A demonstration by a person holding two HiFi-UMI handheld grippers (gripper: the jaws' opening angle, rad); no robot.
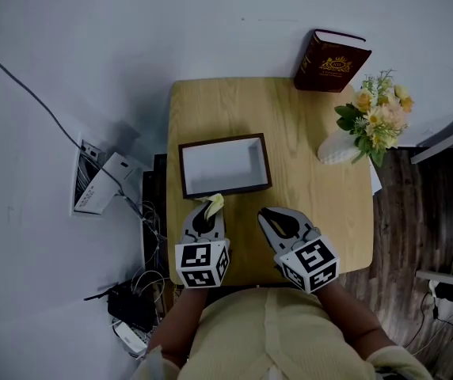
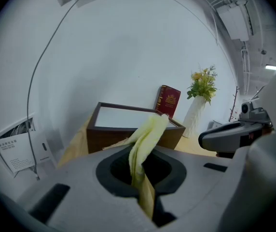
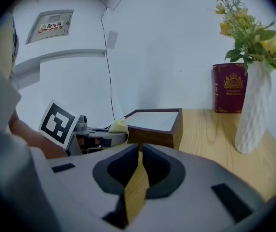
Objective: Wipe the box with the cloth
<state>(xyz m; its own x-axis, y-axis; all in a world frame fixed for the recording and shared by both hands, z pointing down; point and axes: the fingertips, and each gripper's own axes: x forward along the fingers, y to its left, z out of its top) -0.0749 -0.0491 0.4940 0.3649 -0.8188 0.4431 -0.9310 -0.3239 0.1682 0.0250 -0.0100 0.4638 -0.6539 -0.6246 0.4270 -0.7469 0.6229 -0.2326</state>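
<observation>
Clenched on the cloth [image 1: 215, 203] near the table's [image 1: 329, 220] front edge, the left gripper [image 1: 209, 209] should press it flat against the box [image 1: 225, 190], while the right gripper [image 1: 268, 215] sits closed and empty.

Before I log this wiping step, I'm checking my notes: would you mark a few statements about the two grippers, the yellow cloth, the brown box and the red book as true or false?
1. The left gripper is shut on the pale yellow cloth. True.
2. The right gripper grips a corner of that cloth too. False: its jaws are together with nothing between them.
3. The cloth lies inside the dark brown wooden box with the white inside. False: nothing shows in the box, and the cloth is in the left gripper on the near side of it.
4. The dark red book with the gold emblem stands upright at the far edge of the light wooden table. True.
</observation>
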